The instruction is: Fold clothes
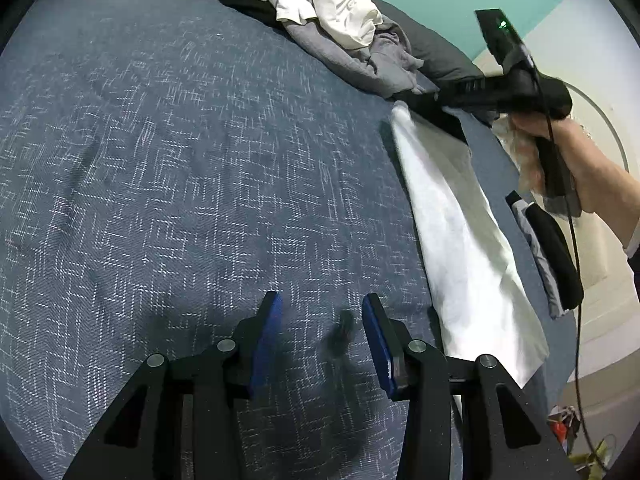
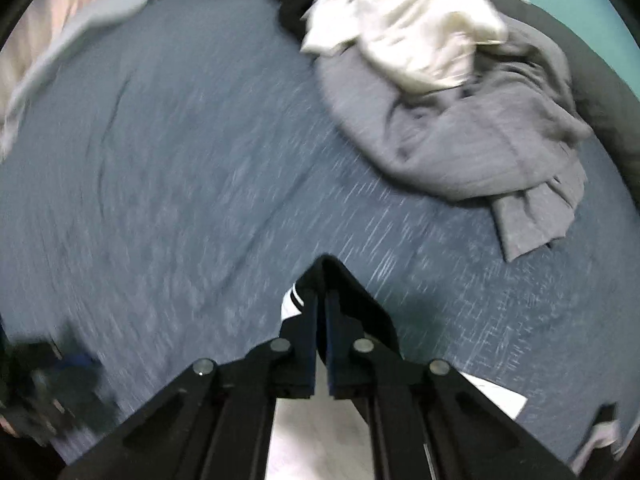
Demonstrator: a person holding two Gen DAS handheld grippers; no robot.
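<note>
The bed [image 1: 160,160] took up nearly all of both views, its blue woven cover flat and bare across the middle: plenty of open room there to lay a garment out. A pile of unfolded clothes [image 1: 340,28] sat at the far side, grey under white, with dark pieces behind it; the bed's right edge ran close beside it, so anything dragged that way could slip off.

The white garment [image 1: 460,216] hung and trailed along the bed's right side, one end lifted. It draped limp and creased, so I judged it light, soft and not slippery; best taken at a corner or hem, with a second hold needed to spread it.

A small folded dark stack [image 1: 556,256] lay near the right edge.

Right gripper [image 2: 322,300]: jaws pressed together, pinching dark striped fabric that I took for the white garment's trim.

Left gripper [image 1: 322,324]: jaws spread, nothing between them, hovering over bare cover.
</note>
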